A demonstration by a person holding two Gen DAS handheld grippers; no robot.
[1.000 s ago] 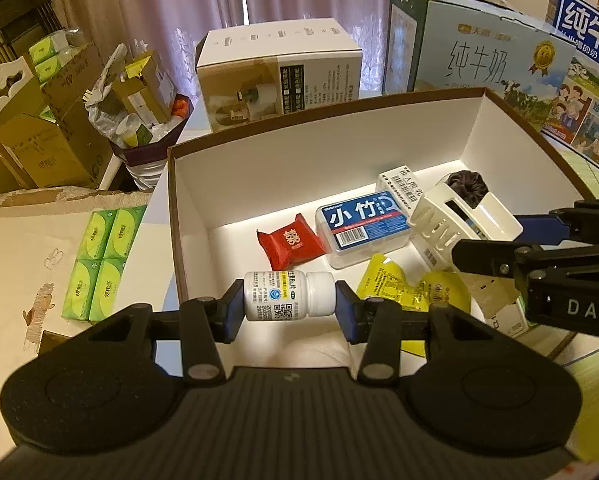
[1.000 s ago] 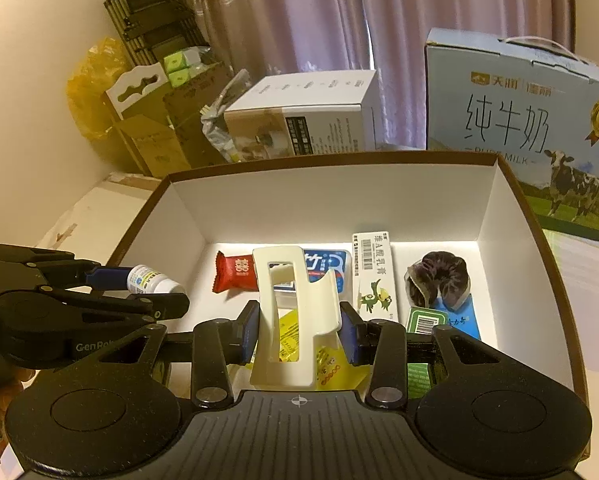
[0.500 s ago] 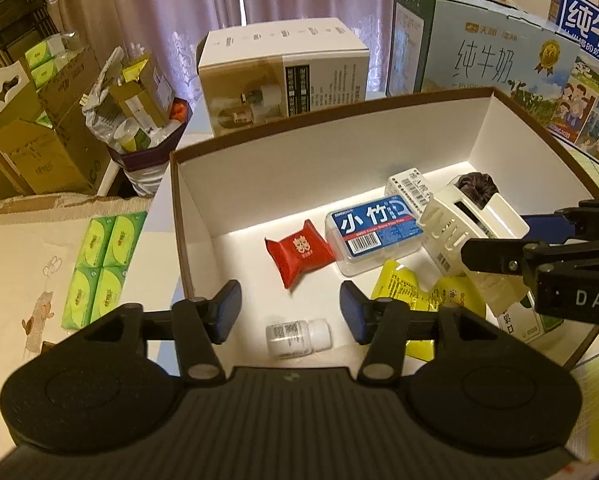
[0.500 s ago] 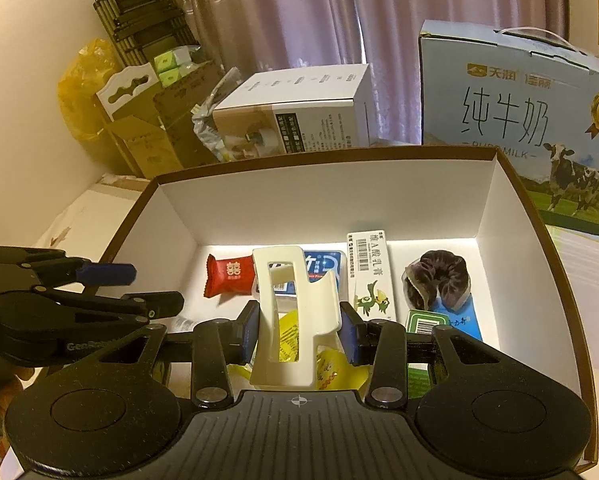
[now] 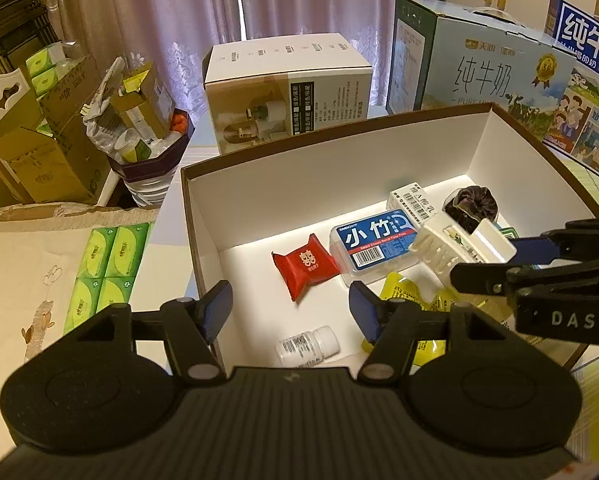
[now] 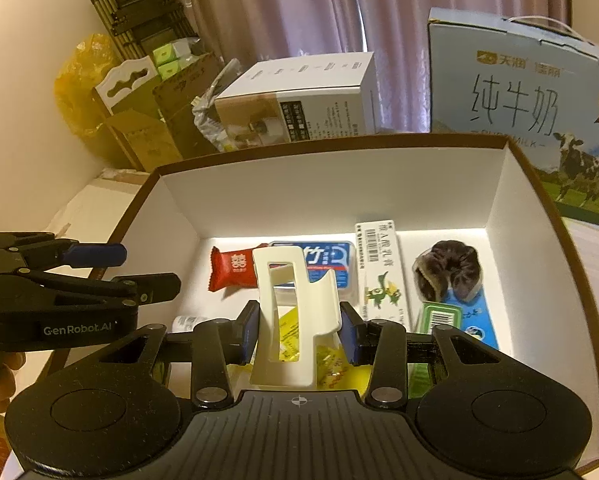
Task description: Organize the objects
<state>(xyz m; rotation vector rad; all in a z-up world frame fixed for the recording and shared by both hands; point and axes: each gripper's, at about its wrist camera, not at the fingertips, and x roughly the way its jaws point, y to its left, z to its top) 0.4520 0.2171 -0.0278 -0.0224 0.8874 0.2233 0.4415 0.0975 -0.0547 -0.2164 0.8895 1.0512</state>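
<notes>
You are lowering the cream plastic slotted holder (image 6: 295, 316) into the white-lined cardboard box (image 6: 515, 216).

Nearest the box's front wall, your right gripper (image 6: 299, 334) is clamping the holder upright above the yellow sachets (image 6: 327, 368); ease it down onto bare floor before releasing. Your left gripper (image 5: 289, 308) is hanging wide and empty over the small white pill bottle (image 5: 307, 346), lying on its side. Farther in, the red candy packet (image 5: 303, 266) and blue-labelled clear case (image 5: 375, 240) are crowding the middle.

White pill bottle (image 6: 187, 323) mostly hidden behind left gripper (image 6: 139, 270); yellow sachet (image 6: 289, 338) half covered by white plastic holder (image 6: 295, 316); bottle label unreadable.
</notes>
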